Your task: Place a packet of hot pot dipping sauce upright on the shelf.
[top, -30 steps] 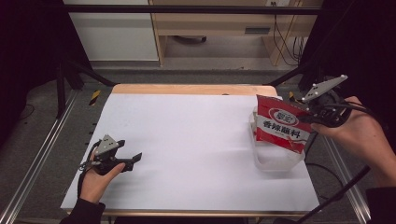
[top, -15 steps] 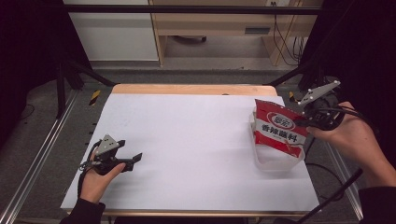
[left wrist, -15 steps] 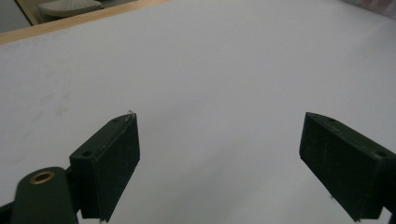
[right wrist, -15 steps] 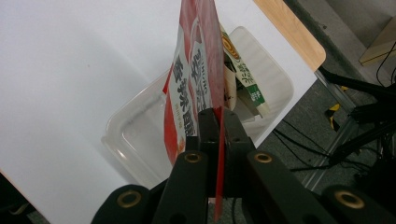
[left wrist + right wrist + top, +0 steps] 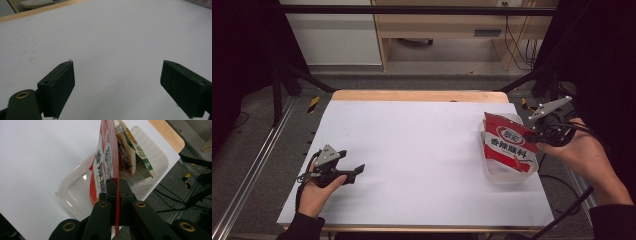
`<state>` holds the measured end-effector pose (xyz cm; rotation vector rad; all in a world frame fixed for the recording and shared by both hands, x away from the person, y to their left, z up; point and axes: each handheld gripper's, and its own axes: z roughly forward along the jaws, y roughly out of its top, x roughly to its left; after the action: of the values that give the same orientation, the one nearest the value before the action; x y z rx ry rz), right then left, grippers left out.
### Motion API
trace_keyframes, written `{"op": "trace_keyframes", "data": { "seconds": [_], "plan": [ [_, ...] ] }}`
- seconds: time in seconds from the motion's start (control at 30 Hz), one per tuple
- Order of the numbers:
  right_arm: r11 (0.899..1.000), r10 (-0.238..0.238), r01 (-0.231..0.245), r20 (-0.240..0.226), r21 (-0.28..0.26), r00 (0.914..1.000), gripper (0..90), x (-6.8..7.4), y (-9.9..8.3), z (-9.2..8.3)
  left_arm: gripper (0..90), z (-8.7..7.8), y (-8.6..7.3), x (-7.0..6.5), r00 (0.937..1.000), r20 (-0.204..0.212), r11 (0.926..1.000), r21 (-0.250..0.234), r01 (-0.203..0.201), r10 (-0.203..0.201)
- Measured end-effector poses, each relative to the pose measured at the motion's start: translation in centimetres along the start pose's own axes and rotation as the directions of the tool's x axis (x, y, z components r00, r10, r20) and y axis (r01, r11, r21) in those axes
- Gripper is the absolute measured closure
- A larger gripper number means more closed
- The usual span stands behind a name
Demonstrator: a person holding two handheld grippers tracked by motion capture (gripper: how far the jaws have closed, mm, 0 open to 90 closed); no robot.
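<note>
Red sauce packet (image 5: 508, 149) upright on edge in clear tub (image 5: 504, 175), right claw (image 5: 115, 185) clamped on its edge, left claw (image 5: 117, 85) apart.

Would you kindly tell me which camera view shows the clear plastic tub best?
The right gripper view: the clear plastic tub sits close, its rim and see-through walls plain behind the red sachet. The high view shows the tub small, half hidden by that sachet. The left gripper view looks across the white tabletop.
</note>
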<state>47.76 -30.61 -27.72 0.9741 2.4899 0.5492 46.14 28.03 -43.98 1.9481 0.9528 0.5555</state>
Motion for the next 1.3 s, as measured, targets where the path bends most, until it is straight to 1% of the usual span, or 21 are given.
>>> {"op": "trace_keyframes", "data": {
  "seconds": [0.2,0.4,0.63,0.8,0.83,0.87,0.9,1.0,1.13,1.2,1.23,1.3],
  "plan": [
    [1.0,0.014,-0.014,-0.01,0.012,0.9999,89.3,0.0,-0.8,-0.2,12.4,0.0,0.0,0.0,1.0,0.001,1.0,0.002,0.001,-0.001],
    [0.999,0.034,-0.034,-0.015,0.011,0.9993,89.2,-0.2,-1.9,-0.1,12.4,0.1,0.0,-0.1,1.0,0.004,1.0,0.007,-0.005,0.005],
    [0.997,0.075,-0.075,-0.018,0.007,0.997,88.9,-0.4,-3.5,0.0,12.4,0.2,0.0,-0.1,1.0,0.004,1.0,0.009,-0.002,0.002],
    [0.996,0.086,-0.086,-0.025,0.009,0.996,88.0,-0.4,-4.5,0.2,12.5,0.2,0.0,-0.2,1.0,0.005,0.9999,0.011,-0.007,0.007],
    [0.996,0.094,-0.094,-0.023,0.001,0.9953,87.5,-0.3,-4.6,0.2,12.4,0.2,0.0,-0.2,1.0,0.005,0.9999,0.011,-0.008,0.008],
    [0.996,0.09,-0.09,-0.024,-0.001,0.9956,86.9,-0.4,-4.7,0.1,12.4,0.2,0.0,-0.3,1.0,0.004,0.9999,0.009,-0.007,0.007],
    [0.995,0.098,-0.098,-0.025,-0.005,0.9949,85.7,-0.3,-4.7,0.1,12.5,0.2,0.0,-0.2,1.0,0.003,0.9999,0.009,-0.006,0.006],
    [0.996,0.087,-0.088,-0.024,-0.02,0.9959,80.0,-0.2,-4.8,0.0,12.5,0.3,0.0,-0.2,1.0,0.004,0.9999,0.012,-0.007,0.007],
    [0.995,0.083,-0.083,-0.005,-0.052,0.9965,64.3,-0.1,-4.4,-0.2,12.5,0.3,0.0,-0.2,1.0,0.002,0.9999,0.012,-0.005,0.005],
    [0.995,0.078,-0.077,0.01,-0.061,0.9969,54.5,0.1,-4.0,-0.3,12.5,0.3,0.0,-0.2,1.0,0.002,0.9999,0.012,-0.005,0.005],
    [0.995,0.075,-0.073,0.022,-0.072,0.9969,51.1,0.2,-3.7,-0.3,12.5,0.3,0.0,-0.2,1.0,0.002,0.9999,0.011,-0.006,0.006],
    [0.994,0.066,-0.063,0.033,-0.086,0.9973,47.0,0.5,-3.2,-0.4,12.4,0.3,0.0,-0.2,1.0,0.002,0.9999,0.011,-0.007,0.007]
  ]
}}
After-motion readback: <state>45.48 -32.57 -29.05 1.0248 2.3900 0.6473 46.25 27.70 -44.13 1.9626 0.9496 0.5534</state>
